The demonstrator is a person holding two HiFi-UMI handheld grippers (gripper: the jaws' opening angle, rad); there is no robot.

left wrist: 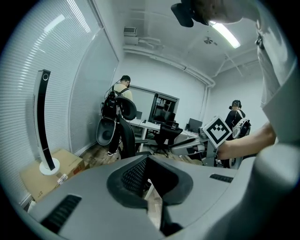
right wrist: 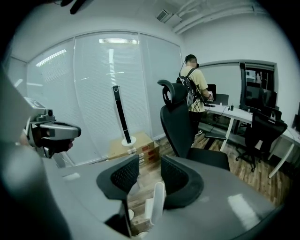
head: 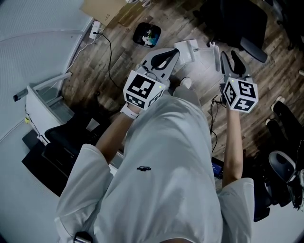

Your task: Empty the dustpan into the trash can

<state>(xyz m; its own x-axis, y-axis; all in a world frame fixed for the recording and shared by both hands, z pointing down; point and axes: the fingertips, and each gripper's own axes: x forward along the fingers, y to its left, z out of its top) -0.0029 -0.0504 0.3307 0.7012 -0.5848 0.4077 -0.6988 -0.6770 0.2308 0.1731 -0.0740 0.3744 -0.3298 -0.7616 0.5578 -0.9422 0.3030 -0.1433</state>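
White plastic, apparently the dustpan (head: 190, 50), lies on the wood floor (head: 118, 52) ahead of the person, below and between the two grippers; a slim white upright part (head: 216, 56) stands at its right side, near the right gripper (head: 229, 59); neither gripper holds it.

Right gripper view: jaws stand well apart, nothing between the pads (right wrist: 176, 176); the white upright part (right wrist: 157, 201) shows through the gap, lower down on the floor.

Left gripper (head: 171, 54) (left wrist: 147, 161): jaws pressed together, nothing clamped.

Black rounded container (head: 147, 34) with coloured scraps inside sits further out on the floor, left of the dustpan and apart from it; probably the trash can seen from above, cannot confirm.

Marker cubes (head: 144, 90) (head: 241, 95) face the head camera; white shirt (head: 166, 166) fills the lower frame.

Surroundings: white power strip (head: 95, 29) with black cable by the wall; cardboard box (head: 102, 9) (right wrist: 133, 145) against the blinds; slim black tower on a round white base (right wrist: 119, 112) (left wrist: 43, 117) on that box; black office chair (right wrist: 180, 122) close ahead of the right gripper; person with a backpack (right wrist: 192, 79) (left wrist: 123, 89) at a desk beyond; second person (left wrist: 234, 115) at the far right.
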